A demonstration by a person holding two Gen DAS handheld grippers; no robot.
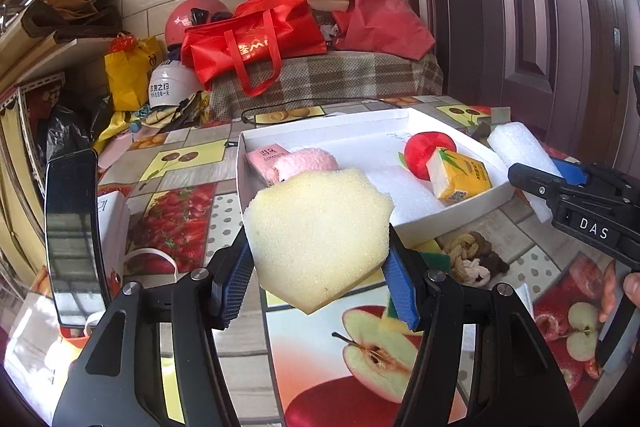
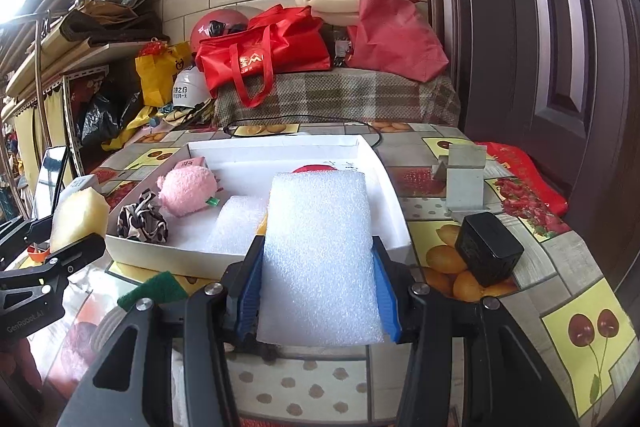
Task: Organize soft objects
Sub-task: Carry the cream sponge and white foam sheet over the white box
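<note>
1. Currently my left gripper (image 1: 318,279) has its blue pads clamped on a yellow sponge (image 1: 320,239), held above the table just in front of the white box (image 1: 404,115).
2. My right gripper (image 2: 318,291) has its fingers clamped on the two long edges of a white foam sheet (image 2: 320,259), held at the near rim of the box and pointing toward it.
3. I count inside the box: a second white foam piece (image 2: 236,223), a pink plush toy (image 2: 188,189), a patterned fabric scrunchie (image 2: 142,221), a red plush apple (image 1: 424,155), a yellow tissue pack (image 1: 460,175) and a pink tissue pack (image 1: 266,159).
4. On the table (image 2: 560,267), a fruit-print cloth, just beside the box's near edge: a green scouring pad (image 2: 154,289) and a knotted rope bundle (image 1: 472,255).
5. To the right of the box: a black charger block (image 2: 490,249) and a small grey stand (image 2: 464,183).
6. At the far left, an upright phone (image 1: 74,235).
</note>
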